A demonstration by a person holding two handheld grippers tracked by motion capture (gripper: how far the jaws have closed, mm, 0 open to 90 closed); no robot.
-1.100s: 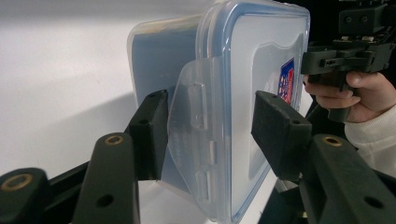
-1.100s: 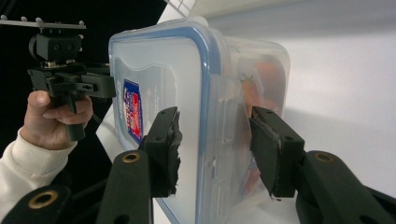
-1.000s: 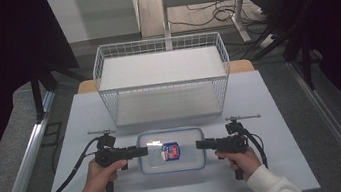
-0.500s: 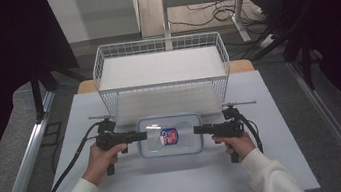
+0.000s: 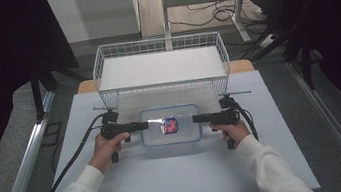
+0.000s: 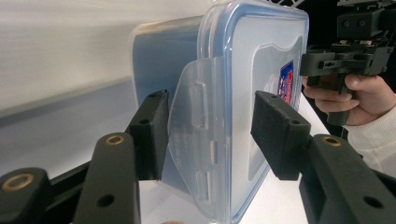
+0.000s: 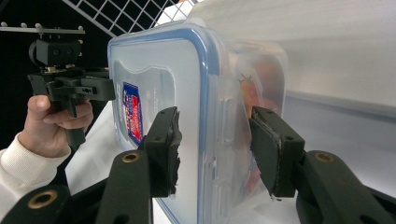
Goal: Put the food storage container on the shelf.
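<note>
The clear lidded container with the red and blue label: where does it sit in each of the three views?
High view: the container lies at centre on the white table, in front of the wire basket.
Left gripper view: it stands on edge at centre, its latch flap between the jaws.
Right gripper view: at centre, its rim between the jaws.
Shared landmark: the red and blue label.

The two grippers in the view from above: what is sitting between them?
A clear plastic box with a blue-rimmed lid and a small label, seen in the high view between the left gripper and right gripper, one at each end.
</note>
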